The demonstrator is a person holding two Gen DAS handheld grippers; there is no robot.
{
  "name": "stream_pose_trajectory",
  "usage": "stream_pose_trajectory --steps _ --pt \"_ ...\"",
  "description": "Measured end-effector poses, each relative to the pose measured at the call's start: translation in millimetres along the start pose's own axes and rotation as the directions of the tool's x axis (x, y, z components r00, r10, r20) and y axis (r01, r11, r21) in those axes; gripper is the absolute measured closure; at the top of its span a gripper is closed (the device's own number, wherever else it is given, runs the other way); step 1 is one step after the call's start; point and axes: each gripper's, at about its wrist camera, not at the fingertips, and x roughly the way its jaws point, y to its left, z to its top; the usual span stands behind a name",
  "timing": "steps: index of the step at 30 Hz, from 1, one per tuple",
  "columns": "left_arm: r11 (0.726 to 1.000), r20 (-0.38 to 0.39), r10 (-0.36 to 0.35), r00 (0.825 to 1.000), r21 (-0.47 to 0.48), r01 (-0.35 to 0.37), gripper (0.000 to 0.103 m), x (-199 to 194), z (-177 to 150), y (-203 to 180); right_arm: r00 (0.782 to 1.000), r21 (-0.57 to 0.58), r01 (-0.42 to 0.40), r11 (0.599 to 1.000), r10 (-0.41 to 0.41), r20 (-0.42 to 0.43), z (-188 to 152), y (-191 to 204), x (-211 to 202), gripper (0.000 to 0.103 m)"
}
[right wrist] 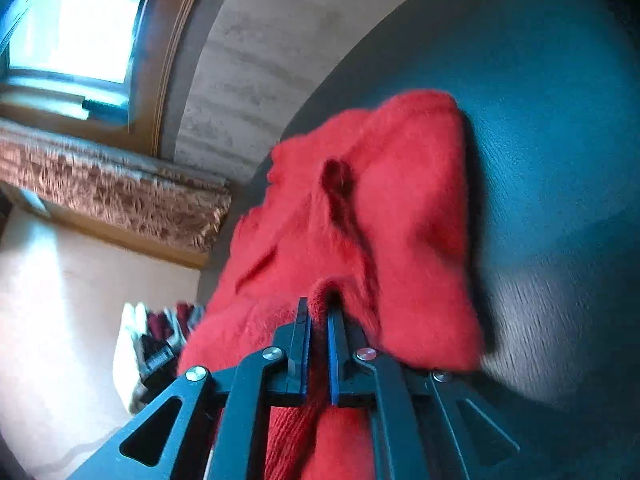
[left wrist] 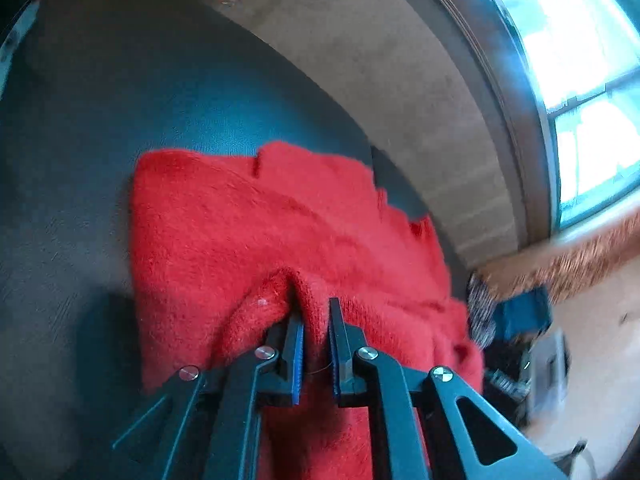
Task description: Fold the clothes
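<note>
The left gripper (left wrist: 316, 308) points forward and down over a dark table (left wrist: 120, 120), its two black fingers (left wrist: 294, 336) drawn narrow with a raised ridge of a red fuzzy sweater (left wrist: 248, 216) pinched between the blue pads. Ahead of the fingertips the sweater lies spread on the table, its long axis running away from the fingers and slanting to the right toward the table's far edge; the near part hangs below the fingers (out of view beneath them). To the right of the fingers stands a blurred heap of other clothes (left wrist: 508, 320), with a window (left wrist: 592, 80) beyond.

The right gripper (right wrist: 318, 308) tilts downward too, fingers (right wrist: 338, 336) nearly together and clamped on a fold of the same red sweater (right wrist: 400, 200). The garment bunches up ahead of the fingertips, rising away from them toward the upper right, with a dark crease just beyond the tips. Bare table (right wrist: 560, 120) lies to the right of the fingers, a window (right wrist: 72, 20) far to their left
</note>
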Motion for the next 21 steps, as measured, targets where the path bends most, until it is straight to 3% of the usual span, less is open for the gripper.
stream_pose_trajectory --steps 5,8,10,12,18,21 --pt "1.000 -0.012 0.013 1.000 0.002 -0.013 0.093 -30.0 -36.3 0.5 0.999 0.028 -0.032 0.999 0.034 -0.040 -29.0 -2.5 -19.5 0.097" --pt "0.998 -0.002 -0.033 0.999 -0.048 0.032 0.090 -43.9 -47.9 3.8 0.996 0.054 -0.072 0.996 0.075 -0.057 -41.8 5.4 -26.4 0.081" --pt "0.994 0.002 -0.069 0.998 -0.088 0.069 0.084 -54.0 -53.8 7.8 0.992 0.055 -0.103 0.993 0.107 -0.064 -48.8 16.4 -29.6 0.039" --pt "0.990 0.013 -0.094 0.995 -0.109 0.095 0.078 -62.6 -59.6 11.1 0.987 0.016 -0.139 0.990 0.139 -0.076 -53.4 36.6 -31.0 0.018" --pt "0.987 0.014 -0.130 0.991 -0.096 0.130 0.073 -66.1 -80.4 3.3 0.976 -0.045 -0.151 0.988 0.142 -0.167 -67.8 57.2 -15.1 0.014" --pt "0.986 0.020 -0.146 0.989 -0.081 0.147 0.064 -62.8 -85.7 -1.9 0.975 -0.023 -0.150 0.988 0.144 -0.169 -69.5 50.0 -5.8 0.013"
